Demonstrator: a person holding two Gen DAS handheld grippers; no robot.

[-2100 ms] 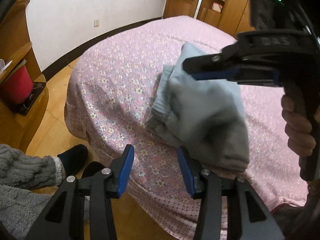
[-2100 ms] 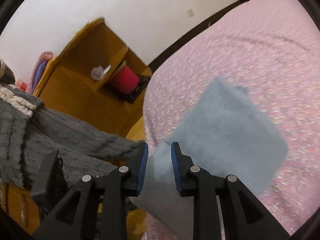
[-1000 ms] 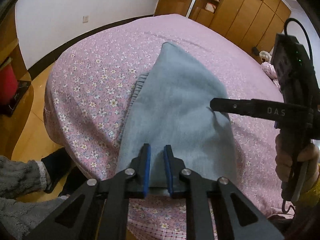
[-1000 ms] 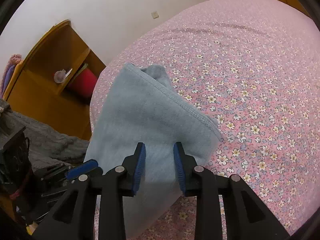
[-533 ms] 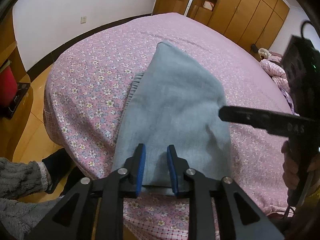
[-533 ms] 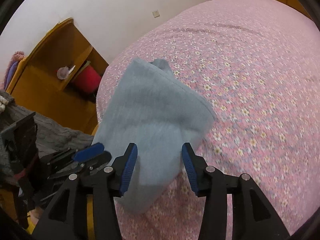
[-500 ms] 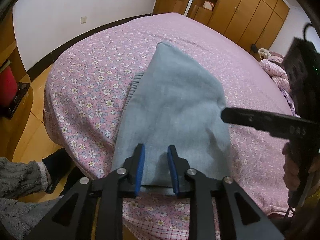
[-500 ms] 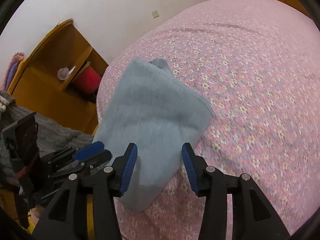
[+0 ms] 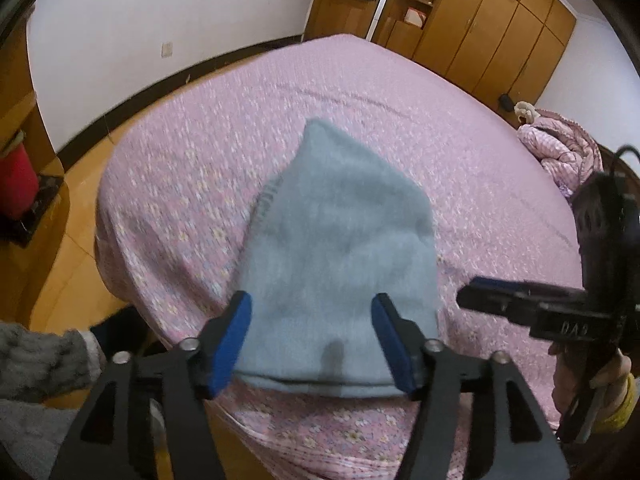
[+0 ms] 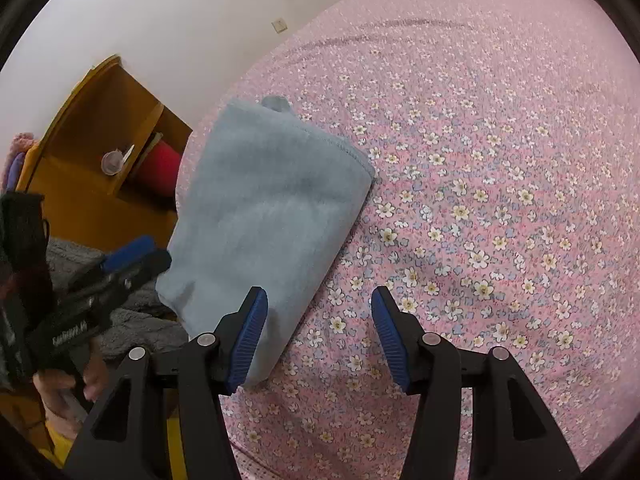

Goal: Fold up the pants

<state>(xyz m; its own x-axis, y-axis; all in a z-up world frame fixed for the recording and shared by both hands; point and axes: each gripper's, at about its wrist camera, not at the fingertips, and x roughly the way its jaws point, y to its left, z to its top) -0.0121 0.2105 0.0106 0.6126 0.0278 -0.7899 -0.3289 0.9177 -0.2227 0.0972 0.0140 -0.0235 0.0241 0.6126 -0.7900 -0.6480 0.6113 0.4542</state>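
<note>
Folded pants [image 9: 340,256] are lying at the bed [image 9: 192,160] corner; left gripper [image 9: 312,344] and right gripper [image 10: 316,336] jaws are being held wide, empty. Bundle is overhanging the edge; it could be nudged off.

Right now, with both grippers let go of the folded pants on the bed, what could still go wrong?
The folded pants lie close to the near edge of the bed, so a nudge could slide them off onto the floor. The left hand-held gripper is open with its fingers straddling the near hem; pulling back carelessly may snag the fabric and undo the fold. The right hand-held gripper is open beside the bundle and could catch its corner.
</note>
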